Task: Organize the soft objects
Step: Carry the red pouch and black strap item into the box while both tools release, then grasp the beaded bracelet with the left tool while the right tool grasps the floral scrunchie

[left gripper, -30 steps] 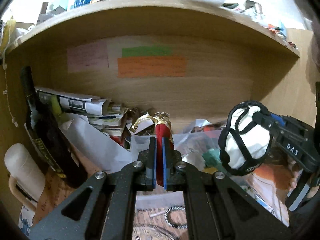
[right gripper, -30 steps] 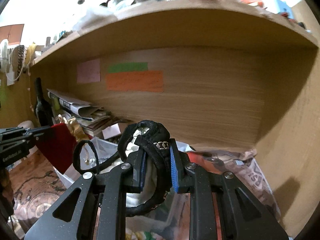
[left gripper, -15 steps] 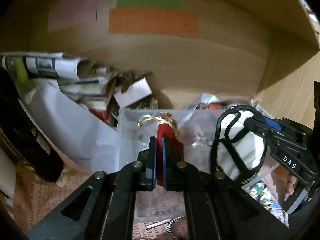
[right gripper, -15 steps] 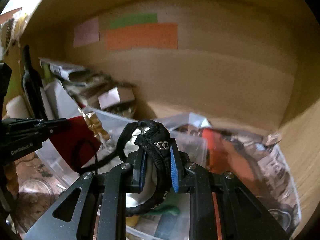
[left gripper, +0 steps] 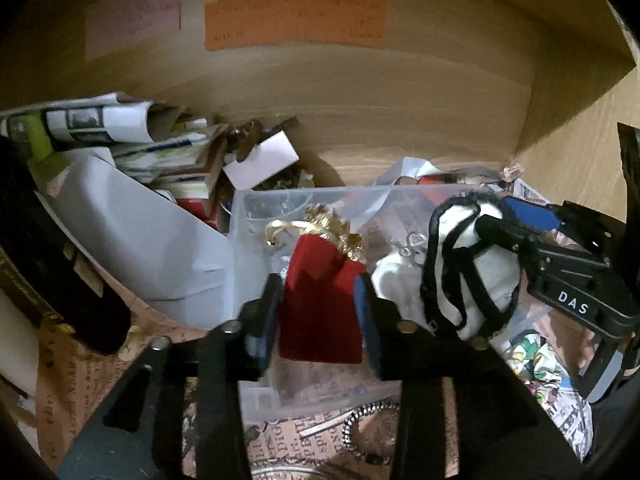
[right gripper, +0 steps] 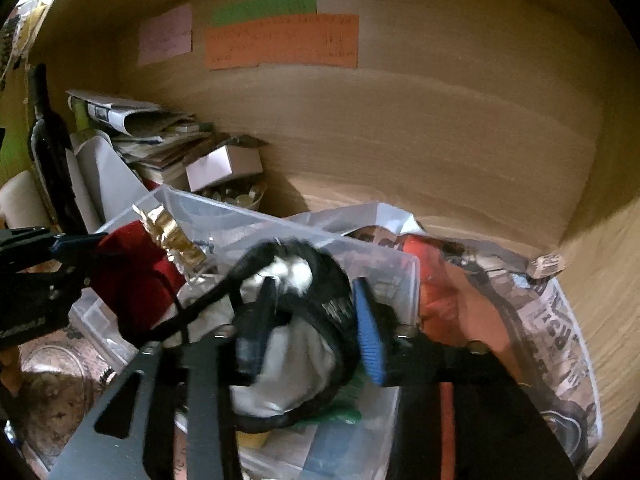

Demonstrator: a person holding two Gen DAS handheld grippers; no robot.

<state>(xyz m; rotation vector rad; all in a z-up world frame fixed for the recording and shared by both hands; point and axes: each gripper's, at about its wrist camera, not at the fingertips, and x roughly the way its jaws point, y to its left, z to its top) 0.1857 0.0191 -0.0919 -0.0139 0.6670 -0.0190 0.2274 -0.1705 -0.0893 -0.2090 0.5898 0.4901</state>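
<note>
A red velvet pouch (left gripper: 320, 304) with a gold drawstring top sits between the spread jaws of my left gripper (left gripper: 318, 316), over a clear plastic bin (left gripper: 256, 240). It also shows in the right wrist view (right gripper: 132, 276). A white cloth item with black straps (left gripper: 472, 276) is at my right gripper (right gripper: 310, 328), whose jaws are spread wide around it above the same bin (right gripper: 384, 256). Both grippers are open. The right gripper appears at the right of the left wrist view (left gripper: 520, 228).
A wooden shelf back wall carries an orange note (left gripper: 296, 24), a green one and a pink one. Stacked papers and books (left gripper: 132, 140) and a dark bottle (right gripper: 48, 144) stand at the left. Newspaper (right gripper: 560, 340) lies at the right by the side wall.
Both grippers moved forward and down over the clear bin, and both opened their jaws. The pouch and the strapped cloth item are no longer pinched.
</note>
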